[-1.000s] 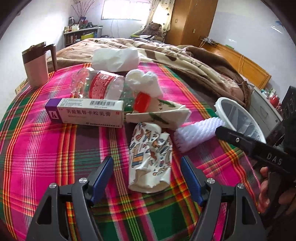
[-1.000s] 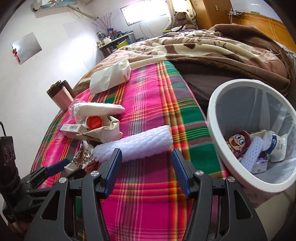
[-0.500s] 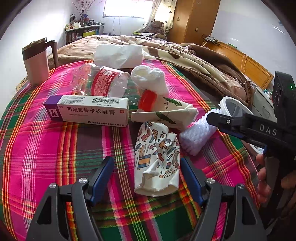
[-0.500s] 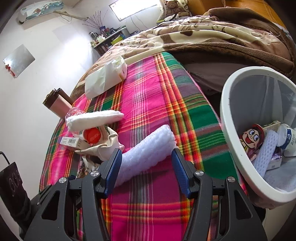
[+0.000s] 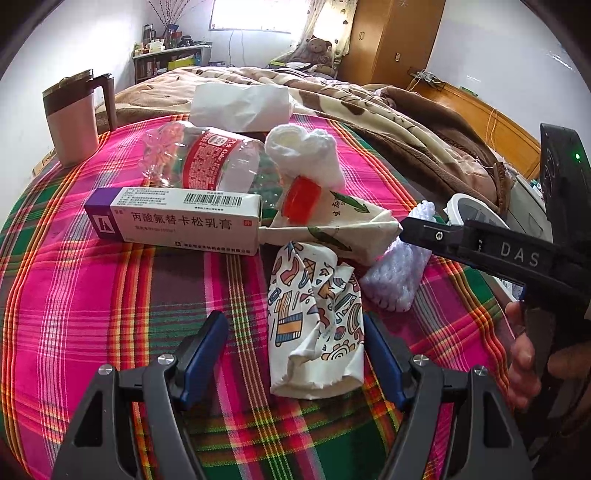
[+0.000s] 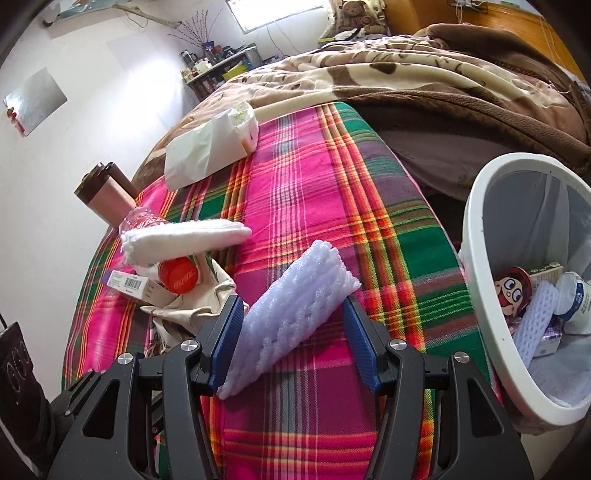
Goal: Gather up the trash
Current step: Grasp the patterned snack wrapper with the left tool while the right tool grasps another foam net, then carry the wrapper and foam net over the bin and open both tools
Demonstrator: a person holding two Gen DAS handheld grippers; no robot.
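White foam net sleeve [image 6: 295,314] lying slantwise on plaid cloth, crumpled patterned paper cup [image 5: 314,325] beside it

Bright window [image 5: 246,14] backlight, sharp, fisheye-warped edges.

A: Type of place?

B: Home bedroom. Bed [image 5: 110,295] with a plaid cover fills the middle; brown patterned blanket [image 5: 369,107] at 1 o'clock.

A: Other evidence?

B: Wooden wardrobe [image 5: 391,37] and teddy bear [image 5: 318,50] at 12 o'clock, curtained window [image 5: 251,14], cluttered shelf [image 5: 166,59] at 11 o'clock, wooden headboard [image 5: 491,125] at 2 o'clock.
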